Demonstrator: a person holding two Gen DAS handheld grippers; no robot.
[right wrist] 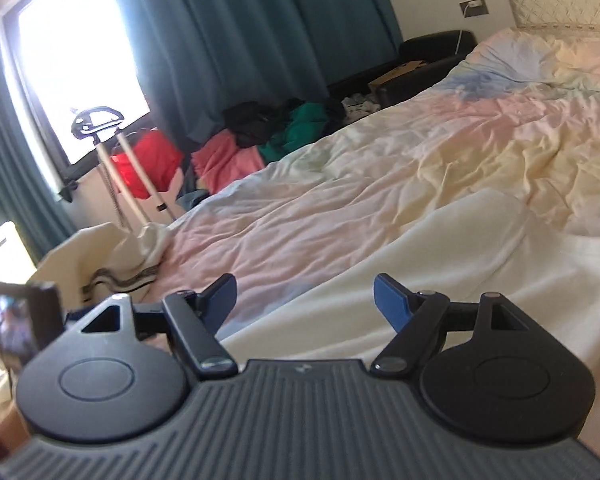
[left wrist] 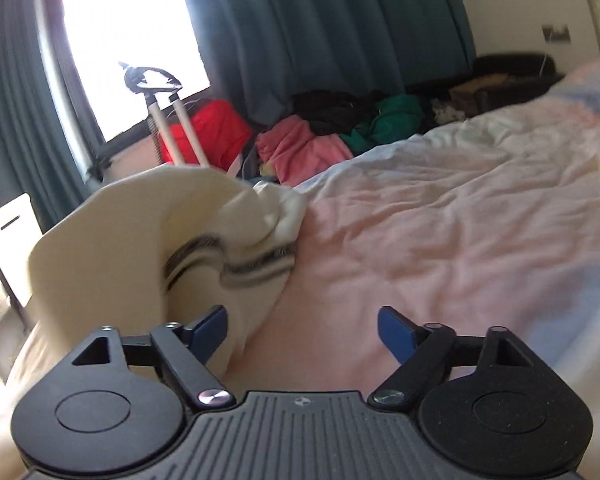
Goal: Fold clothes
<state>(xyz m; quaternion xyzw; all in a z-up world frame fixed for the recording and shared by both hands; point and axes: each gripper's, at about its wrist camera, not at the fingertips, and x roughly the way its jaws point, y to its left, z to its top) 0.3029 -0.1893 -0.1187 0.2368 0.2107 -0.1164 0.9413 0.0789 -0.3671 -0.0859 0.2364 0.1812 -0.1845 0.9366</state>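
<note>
So here's the setup: a cream garment (left wrist: 148, 240) with dark stripes along its hem is lying on the bed (left wrist: 440, 220), and the whole next move depends on where it sits relative to each hand.

From the left gripper (left wrist: 302, 332), the striped end is bunched up just ahead and off to its left side, the cloth curling up in a hump right by the left blue pad (left wrist: 210, 326). Nothing is between the pads though. The jaws stand well apart with only pink bedding showing in the gap, so it isn't holding anything.

The right gripper (right wrist: 304, 300) is the same story: jaws wide, nothing pinched. The plain cream part spreads out under and to the right of it, and the striped end shows way over on the left by the bed's edge.

So I'd say the garment's long axis runs across in front of the person, striped hem on the left, plain body on the right. The left hand is clearly the closer one to the hem, the right to the body. My guess is each one needs to drop onto its own end before any folding happens.

There's a pile of clothes (right wrist: 236, 156) beyond the far side of the bed too, nobody's touching it.
</note>
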